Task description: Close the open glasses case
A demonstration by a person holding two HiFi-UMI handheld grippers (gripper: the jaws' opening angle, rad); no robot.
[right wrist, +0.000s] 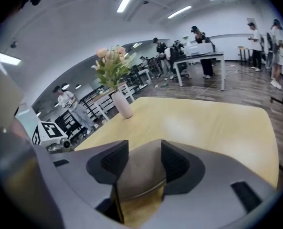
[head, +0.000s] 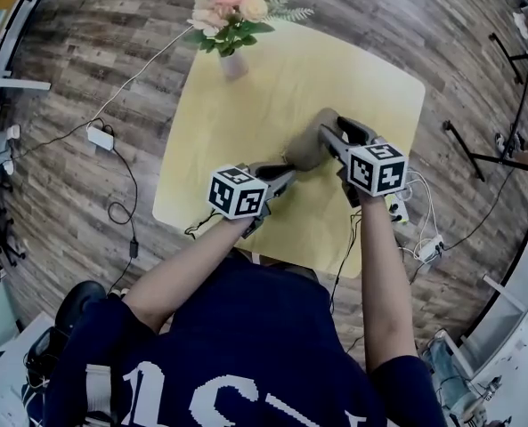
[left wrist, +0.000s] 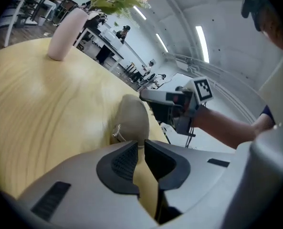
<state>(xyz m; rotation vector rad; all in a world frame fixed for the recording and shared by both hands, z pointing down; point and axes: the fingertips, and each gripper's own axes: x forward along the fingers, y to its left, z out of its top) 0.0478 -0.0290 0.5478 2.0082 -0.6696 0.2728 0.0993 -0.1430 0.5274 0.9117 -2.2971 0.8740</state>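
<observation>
A tan glasses case lies near the middle of the yellow table. My right gripper reaches over it from the right. In the right gripper view the case fills the gap between the pads, which touch its sides. My left gripper points at the case's near end from the left. In the left gripper view its jaws stand a narrow slit apart, and the case begins right at their tips. Whether they pinch its edge is hidden, as is whether its lid stands open.
A pink vase of flowers stands at the table's far edge, well away from the case. Cables and a power strip lie on the wooden floor around the table. People and desks show far off in the right gripper view.
</observation>
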